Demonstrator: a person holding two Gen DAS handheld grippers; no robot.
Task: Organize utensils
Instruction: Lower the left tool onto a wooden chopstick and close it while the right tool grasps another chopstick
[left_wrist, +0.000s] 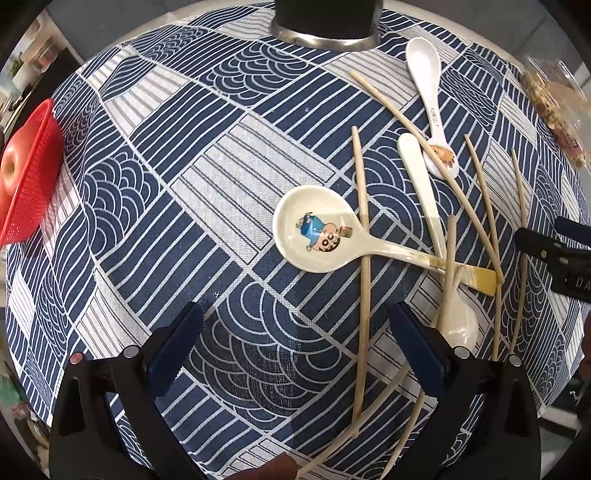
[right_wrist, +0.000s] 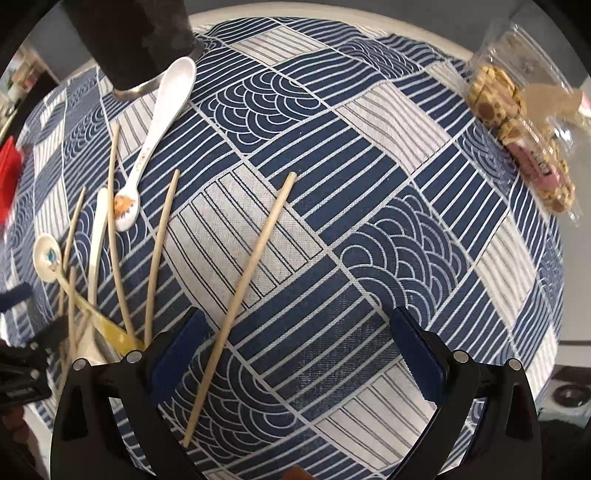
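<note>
Left hand-held gripper (left_wrist: 295, 354) is hovering spread above chopsticks (left_wrist: 364, 280); right hand-held gripper (right_wrist: 295, 354) is gaping over the counter (right_wrist: 369, 184), gripping nothing.

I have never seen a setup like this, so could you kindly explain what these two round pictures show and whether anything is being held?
There is no robot: a person holds a two-finger gripper in each hand, with a fisheye camera on each looking along its fingers, hence the bulging view. One picture is from the left gripper, the other from the right gripper. Both are open and hold nothing. On the patterned tablecloth lie a cartoon spoon, two white spoons and scattered chopsticks. A dark holder stands at the far edge, a red basket to the left, and a snack pack to the right.
</note>
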